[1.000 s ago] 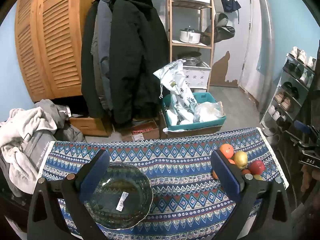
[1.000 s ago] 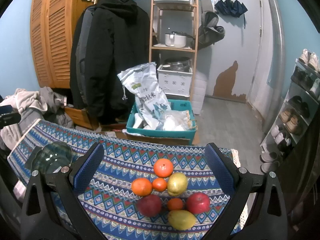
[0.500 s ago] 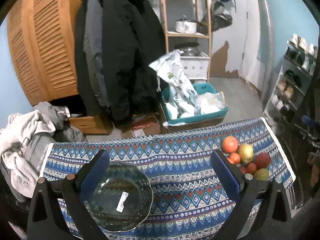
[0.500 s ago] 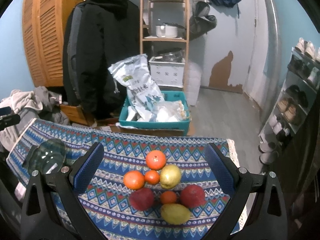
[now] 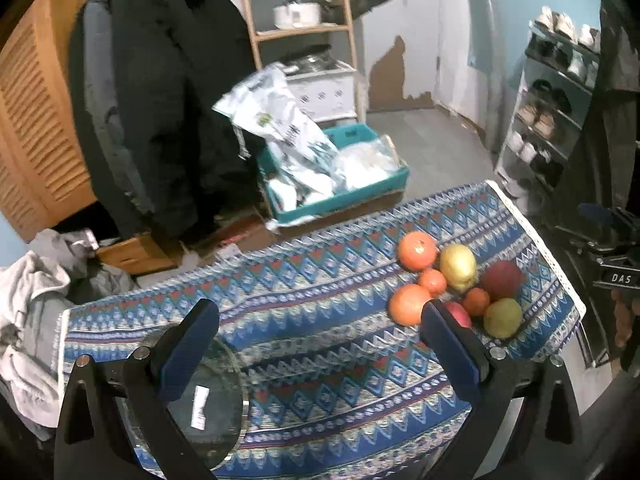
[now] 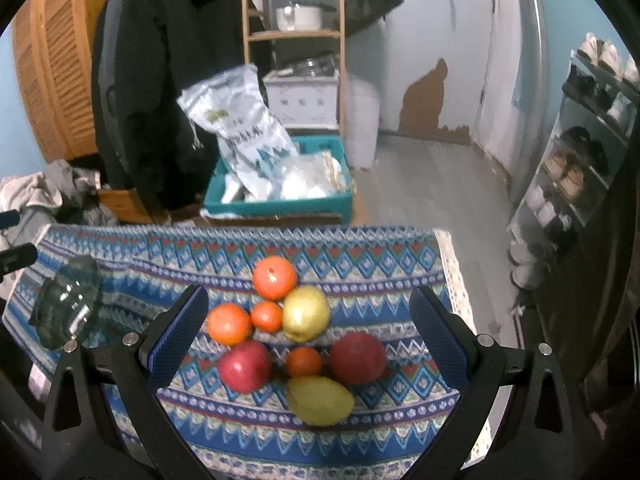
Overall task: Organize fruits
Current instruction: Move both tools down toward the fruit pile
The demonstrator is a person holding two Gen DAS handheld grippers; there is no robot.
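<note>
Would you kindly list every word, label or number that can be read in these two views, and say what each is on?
"DAS": white letters on the black device at the right edge of the left view.
Printed bag in the teal crate: dark lettering and a green logo, too blurred to read.
White sticker on the glass bowl: no print legible.

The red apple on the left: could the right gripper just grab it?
Probably yes. The right gripper is open above the fruit, and the apple lies between its fingers with nothing covering it, though neighbours crowd it.
</note>
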